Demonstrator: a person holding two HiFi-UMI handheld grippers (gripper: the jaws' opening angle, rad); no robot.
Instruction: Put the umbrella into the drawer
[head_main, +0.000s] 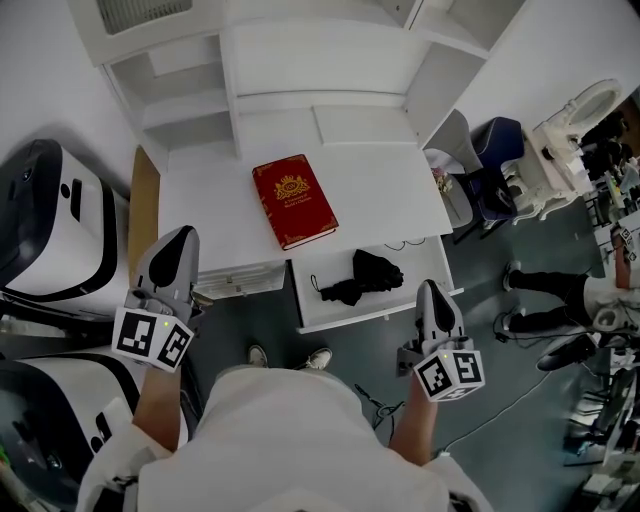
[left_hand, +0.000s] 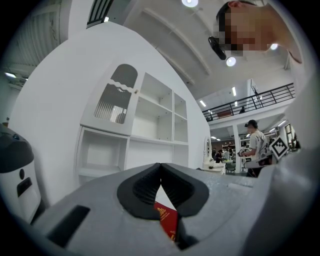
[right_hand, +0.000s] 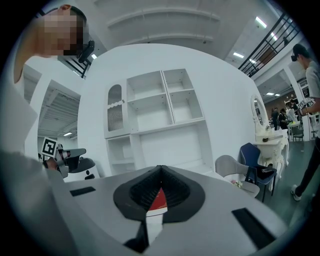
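Note:
A black folded umbrella (head_main: 358, 278) lies inside the open white drawer (head_main: 372, 316) under the desk's right half. On the desk top lies a red book (head_main: 295, 200), which also shows through the jaw gaps as a red book (left_hand: 167, 220) and a red book (right_hand: 158, 199). My left gripper (head_main: 181, 232) hovers at the desk's front left corner, jaws shut and empty, tips meeting in the left gripper (left_hand: 160, 165) view. My right gripper (head_main: 428, 285) hangs at the drawer's right front corner, beside the umbrella and apart from it. The right gripper (right_hand: 160, 167) view shows its tips together, holding nothing.
A white shelf unit (head_main: 300, 60) rises behind the desk (head_main: 390, 190). A second small drawer (head_main: 240, 280) is under the left half. White machines (head_main: 50, 220) stand at the left. A grey chair (head_main: 455, 135), a blue chair (head_main: 497, 150) and a person's legs (head_main: 545, 290) are at the right.

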